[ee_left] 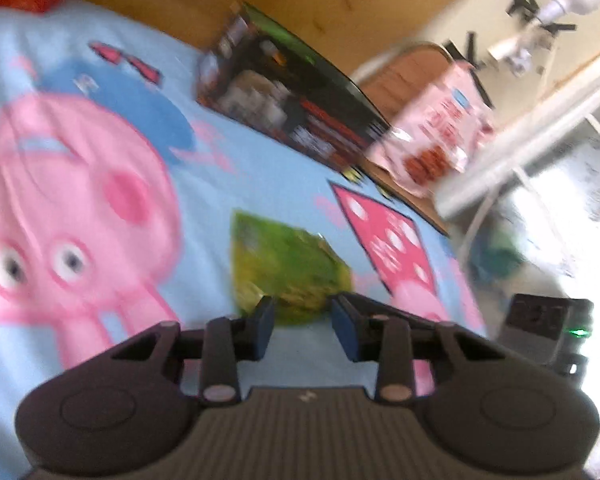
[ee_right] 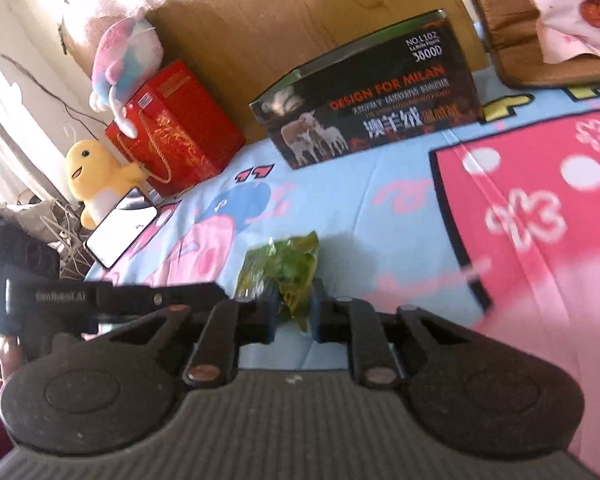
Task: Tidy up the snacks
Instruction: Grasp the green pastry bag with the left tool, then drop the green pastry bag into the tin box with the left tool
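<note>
A green snack packet [ee_left: 288, 270] lies on the cartoon bedsheet [ee_left: 100, 184], just ahead of my left gripper [ee_left: 302, 320], which is open and empty, its jaws apart near the packet's near edge. In the right wrist view my right gripper [ee_right: 294, 314] is shut on the near end of the same green packet [ee_right: 284, 264]. A pink snack bag [ee_left: 432, 128] with red-brown pieces rests on a brown tray [ee_left: 404, 76] at the far right; it also shows at the top right of the right wrist view [ee_right: 576, 8].
A black box with sheep pictures [ee_right: 372, 100] stands at the back against the wooden headboard [ee_right: 260, 12]. A red gift bag [ee_right: 176, 128], plush toys [ee_right: 96, 176] and a phone [ee_right: 120, 228] sit at the left. The bed edge and floor are to the right [ee_left: 560, 208].
</note>
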Demonstrator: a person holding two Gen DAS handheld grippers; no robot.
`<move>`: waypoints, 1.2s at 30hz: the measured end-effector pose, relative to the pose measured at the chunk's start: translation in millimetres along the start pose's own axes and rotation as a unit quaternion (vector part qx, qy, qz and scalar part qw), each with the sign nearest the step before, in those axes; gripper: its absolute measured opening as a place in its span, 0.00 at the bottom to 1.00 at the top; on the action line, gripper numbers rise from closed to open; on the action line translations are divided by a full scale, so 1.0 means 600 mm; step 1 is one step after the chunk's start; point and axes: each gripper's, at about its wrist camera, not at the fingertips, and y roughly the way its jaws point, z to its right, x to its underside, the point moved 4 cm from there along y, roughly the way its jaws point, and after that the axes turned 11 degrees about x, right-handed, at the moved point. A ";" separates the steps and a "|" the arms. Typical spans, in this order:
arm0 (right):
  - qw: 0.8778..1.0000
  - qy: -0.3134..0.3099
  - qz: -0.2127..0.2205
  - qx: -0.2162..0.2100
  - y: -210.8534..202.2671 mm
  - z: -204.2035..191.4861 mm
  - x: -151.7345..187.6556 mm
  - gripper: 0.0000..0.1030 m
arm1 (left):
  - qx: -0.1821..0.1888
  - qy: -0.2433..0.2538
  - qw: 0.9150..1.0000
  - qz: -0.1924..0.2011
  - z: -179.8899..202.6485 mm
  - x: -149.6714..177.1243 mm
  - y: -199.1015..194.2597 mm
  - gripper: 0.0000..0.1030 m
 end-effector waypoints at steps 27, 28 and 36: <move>0.952 0.253 -0.072 -0.154 -0.026 0.041 0.048 0.10 | 0.028 -0.060 0.997 0.045 -0.012 -0.003 -0.051 0.45; 0.957 0.242 -0.070 -0.146 -0.029 0.040 0.049 0.10 | 0.033 -0.061 0.997 0.041 -0.012 -0.004 -0.047 0.37; 0.973 0.187 -0.045 -0.124 -0.035 0.034 0.020 0.10 | 0.000 -0.002 0.999 0.035 0.029 -0.035 -0.034 0.16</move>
